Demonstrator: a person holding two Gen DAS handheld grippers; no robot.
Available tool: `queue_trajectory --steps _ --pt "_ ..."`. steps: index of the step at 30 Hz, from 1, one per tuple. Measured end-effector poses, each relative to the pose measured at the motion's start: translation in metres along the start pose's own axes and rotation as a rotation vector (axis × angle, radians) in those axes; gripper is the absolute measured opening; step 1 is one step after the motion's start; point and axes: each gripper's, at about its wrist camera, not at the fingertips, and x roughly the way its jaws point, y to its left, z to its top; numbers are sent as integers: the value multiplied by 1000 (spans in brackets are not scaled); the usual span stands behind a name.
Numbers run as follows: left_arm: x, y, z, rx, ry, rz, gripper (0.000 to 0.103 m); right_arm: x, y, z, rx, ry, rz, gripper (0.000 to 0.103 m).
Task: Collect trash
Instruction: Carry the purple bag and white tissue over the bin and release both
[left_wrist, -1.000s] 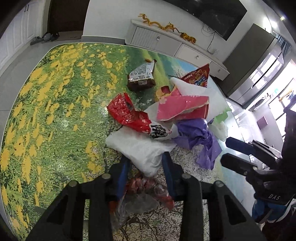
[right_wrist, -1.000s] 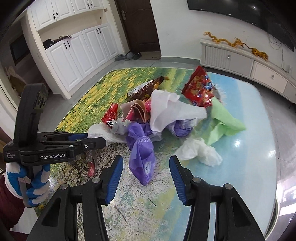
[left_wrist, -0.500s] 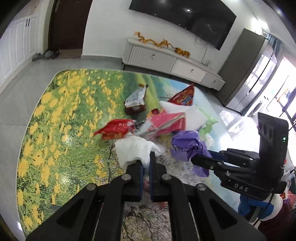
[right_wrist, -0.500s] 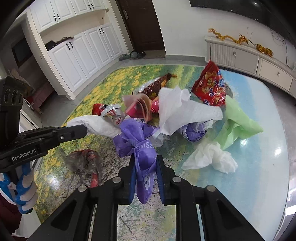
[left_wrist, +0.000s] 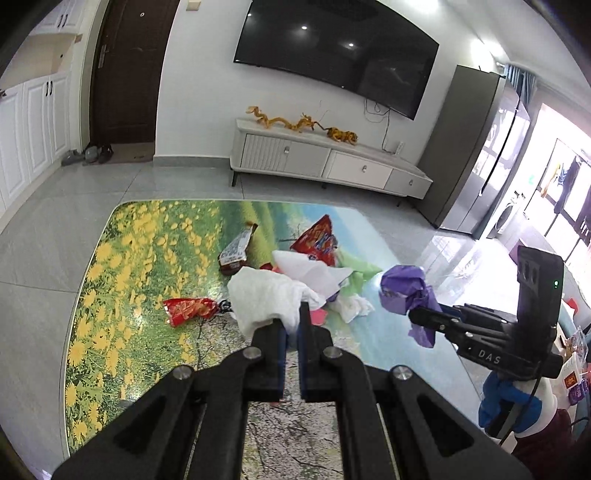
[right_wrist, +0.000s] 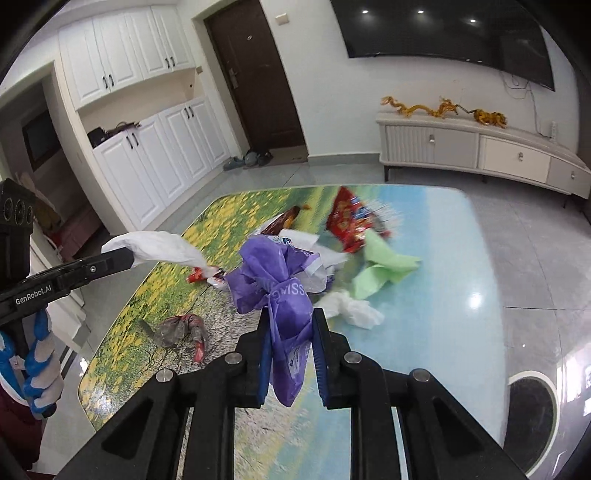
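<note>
Two bags hang clear of the flower-printed counter (left_wrist: 110, 280) at once: the left tongs (left_wrist: 291, 317) are pinched tight on a crumpled white plastic bag (left_wrist: 266, 291), and the right tongs (right_wrist: 290, 332) are clamped around the twisted neck of a purple plastic bag (right_wrist: 273, 280), its tail drooping below the blades. Most of the litter is on the counter beneath them: a red snack packet (right_wrist: 349, 221) and a pale green bag (right_wrist: 384, 264) toward the far side, a brown snack pouch (left_wrist: 236, 251) beyond the heap, a smaller red wrapper (left_wrist: 188, 308) lying apart on the yellow flowers, a wad of white tissue (right_wrist: 354, 308) just beside the green bag, and a clear wrapper with red print (right_wrist: 181, 328) near the front edge. No bin appears in either view, so where the load goes cannot be told. Carrying well, by the look of it, means keeping both grips firm, since thin film slips easily, and lifting high enough that the purple tail and the white bag's loose folds do not drag lighter pieces off the glossy surface. Both bags should travel steadily, well apart from each other, to avoid tangling
</note>
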Motion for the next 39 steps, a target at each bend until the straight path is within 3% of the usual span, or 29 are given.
queue_trajectory --steps 6,11,22,31,33,34,36,39 --pt "-1 -50 11 68 2 -37 4 -41 -48 -14 74 -53 -77 19" --pt "20 -120 19 177 39 -118 4 -75 -104 -38 164 -71 -183 19" --pt "126 -292 -1 414 224 -285 5 -113 -236 -114 421 -14 -427 19" --pt "208 -372 -20 465 334 -333 7 -103 -305 -150 548 68 -487 22" --pt "219 -384 -24 459 360 -356 16 -101 -314 -155 567 79 -499 28" --pt "225 -388 -25 453 369 -361 32 -100 -316 -158 575 84 -506 37" --pt "232 -393 -24 439 365 -365 52 -100 -321 -161 593 88 -527 50" --pt "234 -396 -21 426 367 -372 53 -106 -324 -164 611 81 -531 51"
